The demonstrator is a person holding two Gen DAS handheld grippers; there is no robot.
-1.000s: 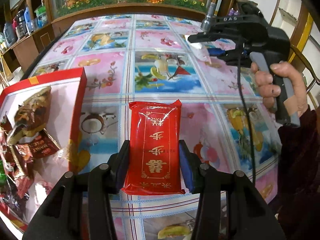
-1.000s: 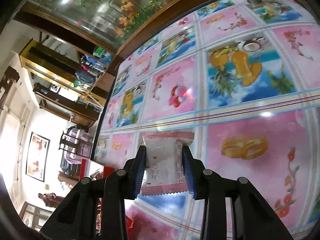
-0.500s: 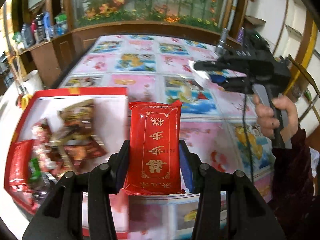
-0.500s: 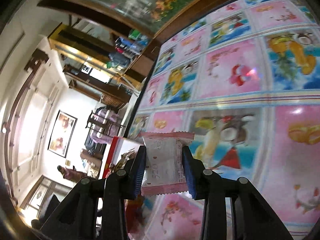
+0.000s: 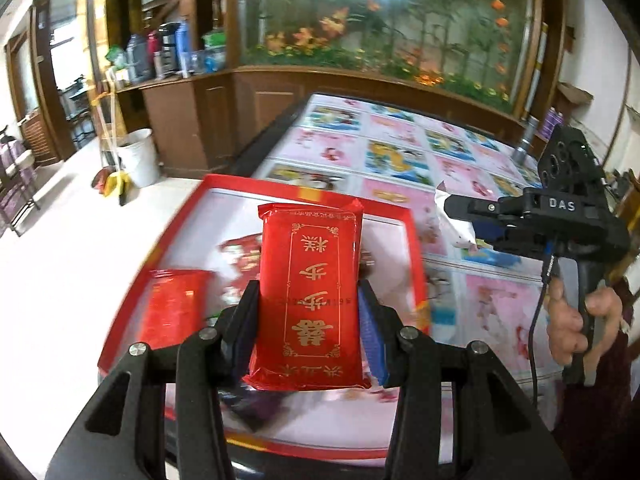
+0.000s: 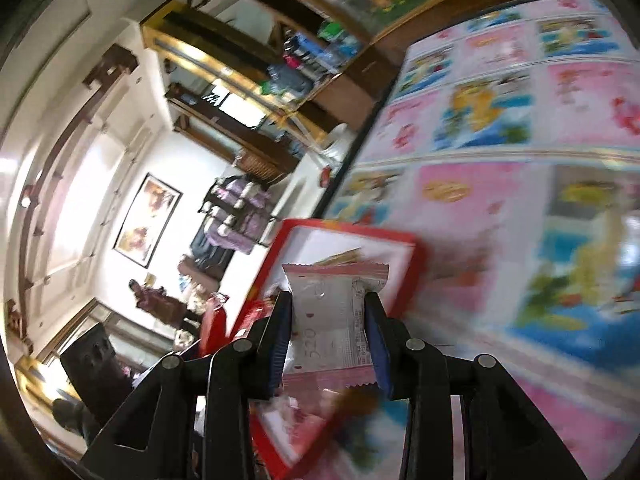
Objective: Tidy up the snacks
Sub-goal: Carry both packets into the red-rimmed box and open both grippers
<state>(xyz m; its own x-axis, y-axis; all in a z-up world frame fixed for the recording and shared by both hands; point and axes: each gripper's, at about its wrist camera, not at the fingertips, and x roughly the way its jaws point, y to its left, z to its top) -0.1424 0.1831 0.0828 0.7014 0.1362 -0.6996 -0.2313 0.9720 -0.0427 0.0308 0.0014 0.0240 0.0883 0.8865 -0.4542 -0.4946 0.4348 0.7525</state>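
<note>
My left gripper [image 5: 308, 320] is shut on a red snack packet with gold characters [image 5: 310, 292] and holds it above the red-rimmed box [image 5: 412, 232], which has several snacks in it, among them another red packet [image 5: 176, 308]. My right gripper [image 6: 328, 336] is shut on a pink-and-white snack packet [image 6: 332, 324] and holds it in the air near the same red box [image 6: 416, 256]. In the left wrist view the right gripper [image 5: 460, 216] is to the right of the box, above the table, with its white packet [image 5: 456, 220] at its tip.
The table [image 5: 400, 152] has a pink and blue picture cloth. A wooden cabinet with an aquarium [image 5: 380, 20] stands behind it. A white bucket [image 5: 136, 156] stands on the floor at the left. The box sits at the table's left edge.
Both grippers have swung left toward the red box with their packets still held. My left gripper is now over the box; the right one has come close to its right rim.
</note>
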